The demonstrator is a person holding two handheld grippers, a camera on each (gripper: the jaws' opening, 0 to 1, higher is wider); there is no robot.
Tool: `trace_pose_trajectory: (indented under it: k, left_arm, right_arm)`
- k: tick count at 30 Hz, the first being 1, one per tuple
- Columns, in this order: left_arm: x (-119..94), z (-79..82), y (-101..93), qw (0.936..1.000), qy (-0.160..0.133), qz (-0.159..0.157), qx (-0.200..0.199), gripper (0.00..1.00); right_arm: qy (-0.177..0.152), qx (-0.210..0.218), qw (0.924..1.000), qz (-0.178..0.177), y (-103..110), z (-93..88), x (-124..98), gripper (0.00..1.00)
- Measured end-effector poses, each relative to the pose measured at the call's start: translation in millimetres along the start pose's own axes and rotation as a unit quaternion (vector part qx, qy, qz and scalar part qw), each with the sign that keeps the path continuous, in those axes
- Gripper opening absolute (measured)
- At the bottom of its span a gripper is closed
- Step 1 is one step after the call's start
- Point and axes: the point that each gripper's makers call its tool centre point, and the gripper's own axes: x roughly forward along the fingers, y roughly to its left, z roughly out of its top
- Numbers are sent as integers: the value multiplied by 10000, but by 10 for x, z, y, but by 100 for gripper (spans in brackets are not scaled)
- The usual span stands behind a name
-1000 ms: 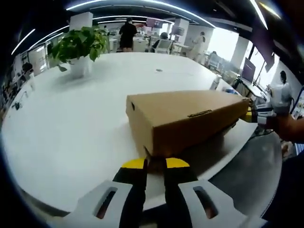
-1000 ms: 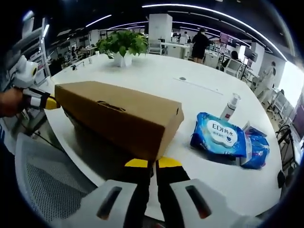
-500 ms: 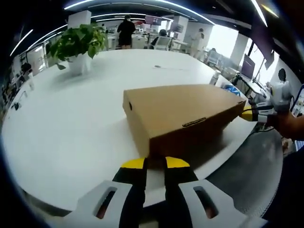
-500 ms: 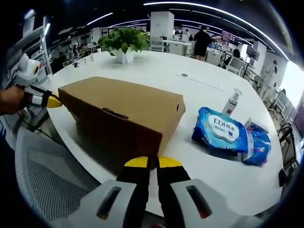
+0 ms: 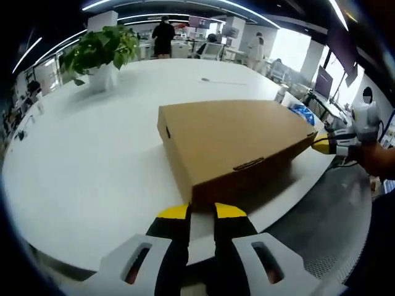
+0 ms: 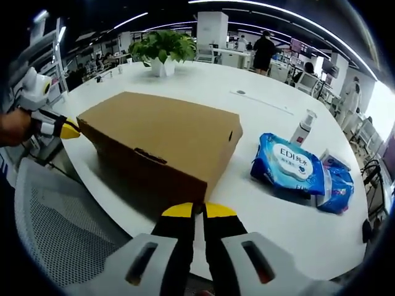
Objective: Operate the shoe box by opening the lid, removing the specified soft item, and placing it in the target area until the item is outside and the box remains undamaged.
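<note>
The closed shoe box (image 5: 231,145) lies between both tongs: left gripper (image 5: 201,213) and right gripper (image 6: 199,211) seemingly pinch opposite corners, contact hidden.

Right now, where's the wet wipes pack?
In the right gripper view, the blue wet wipes pack lies on the white table, right of the closed shoe box, just below the spray bottle.

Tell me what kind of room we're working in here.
Most likely an open-plan office: a large white table with a potted plant, desks and people standing behind it, and a mesh office chair pulled up alongside.
</note>
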Motion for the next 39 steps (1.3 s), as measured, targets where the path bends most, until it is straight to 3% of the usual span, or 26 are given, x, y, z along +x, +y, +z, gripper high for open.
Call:
trace_pose_trajectory:
  k: [7,12,17,20,29,39]
  left_arm:
    - [-41,-13,2,10000,12,-35,10,11]
    - [-194,58,66,10000,-71,-1,-10,11]
    - [-347,347,58,9988,-482,6,19,11]
    - [-312,458,19,9981,-605,-28,136,11]
    - [-92,366,-60,9990,-357,-129,218,12]
    - [-62,291,-60,9993,-186,-114,300,13]
  right_arm:
    - [28,-9,10000,27,-12,-16,-40,3]
    - [-178,23,9998,-19,-78,142,-248,4]
    - [-488,-37,9988,-39,-89,404,-363,3]
    - [-552,-126,9984,-30,-69,477,-323,3]
    - [-446,-147,9989,68,-13,407,-133,3]
    - [-286,-219,9992,149,2,285,-40,3]
